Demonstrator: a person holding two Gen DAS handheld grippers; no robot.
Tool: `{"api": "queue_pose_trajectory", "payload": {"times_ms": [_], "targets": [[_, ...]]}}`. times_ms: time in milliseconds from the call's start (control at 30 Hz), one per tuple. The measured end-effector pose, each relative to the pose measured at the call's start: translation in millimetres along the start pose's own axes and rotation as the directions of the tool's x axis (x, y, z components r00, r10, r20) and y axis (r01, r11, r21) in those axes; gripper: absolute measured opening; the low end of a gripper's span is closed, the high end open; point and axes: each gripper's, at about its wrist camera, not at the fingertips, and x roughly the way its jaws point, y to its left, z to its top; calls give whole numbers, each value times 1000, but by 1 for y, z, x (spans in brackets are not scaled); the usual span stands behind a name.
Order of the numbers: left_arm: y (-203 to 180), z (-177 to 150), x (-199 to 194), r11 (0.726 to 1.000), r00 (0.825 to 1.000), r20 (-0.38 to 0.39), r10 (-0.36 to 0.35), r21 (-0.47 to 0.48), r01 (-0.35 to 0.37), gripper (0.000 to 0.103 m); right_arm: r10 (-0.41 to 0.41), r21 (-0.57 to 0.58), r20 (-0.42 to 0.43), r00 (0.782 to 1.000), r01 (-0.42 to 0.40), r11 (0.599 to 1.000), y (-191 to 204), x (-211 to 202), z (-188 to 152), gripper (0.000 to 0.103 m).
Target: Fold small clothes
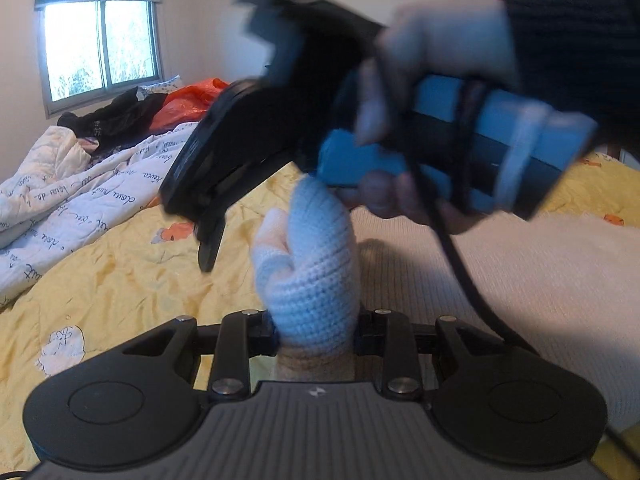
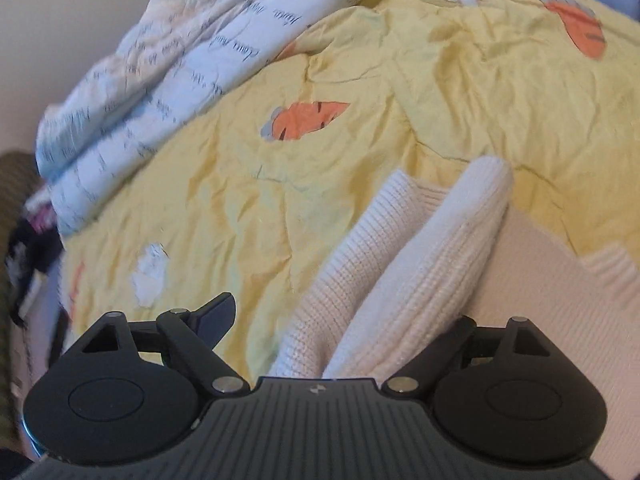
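A cream knitted sweater (image 1: 500,272) lies on the yellow bedspread (image 1: 120,280). My left gripper (image 1: 316,332) is shut on a bunched fold of the sweater (image 1: 312,264), which stands up between the jaws. My right gripper (image 1: 208,240), blurred and held by a hand, hangs just above and left of that fold. In the right wrist view the right gripper (image 2: 344,320) is open, jaws wide apart, with a raised fold of the sweater (image 2: 420,272) between them, not pinched.
A white quilt with script print (image 1: 80,184) lies bunched at the left of the bed, also in the right wrist view (image 2: 160,72). Black clothes (image 1: 116,120) and an orange item (image 1: 188,104) lie under the window (image 1: 100,48).
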Motion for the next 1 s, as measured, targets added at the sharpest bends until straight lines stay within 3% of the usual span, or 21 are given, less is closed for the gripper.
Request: {"api": "queue_pose_trajectory", "payload": {"times_ms": [133,200,267,300,367,500,700,833,933,1000], "targets": [[-2,0,0,1000,1000,0,2,20,-2,29,-160,-219,-79,984,139,966,31,21,0,83],[-3,1,-1,1000,1000,-2,3,25,-3,29,-220,-325,-75,973,184,927,40,25,-7,76],[-2,3,-5,1000,1000,9,-7,25,7,29,-261,-406,-48,964,220,887,42,22,-15,58],[-2,5,-8,1000,1000,18,-10,28,10,29,-251,-407,-31,967,217,887,39,16,-17,54],[-5,11,-16,999,999,41,-27,28,26,29,-189,-343,-8,982,175,923,24,-2,-17,33],[-25,27,-37,994,991,109,-80,76,72,29,-29,-191,55,998,39,981,-18,-49,-21,25],[-87,49,-73,959,950,200,-240,202,200,29,73,-89,227,971,-54,995,-77,-148,-66,25],[-151,45,-92,899,902,199,-383,304,315,29,39,36,343,938,-54,998,-137,-211,-133,24],[-199,28,-99,830,863,135,-486,381,407,29,-19,167,384,923,-50,985,-186,-233,-197,24],[-226,10,-101,781,847,76,-526,439,445,29,-62,260,391,918,-46,964,-214,-234,-240,25]]}}
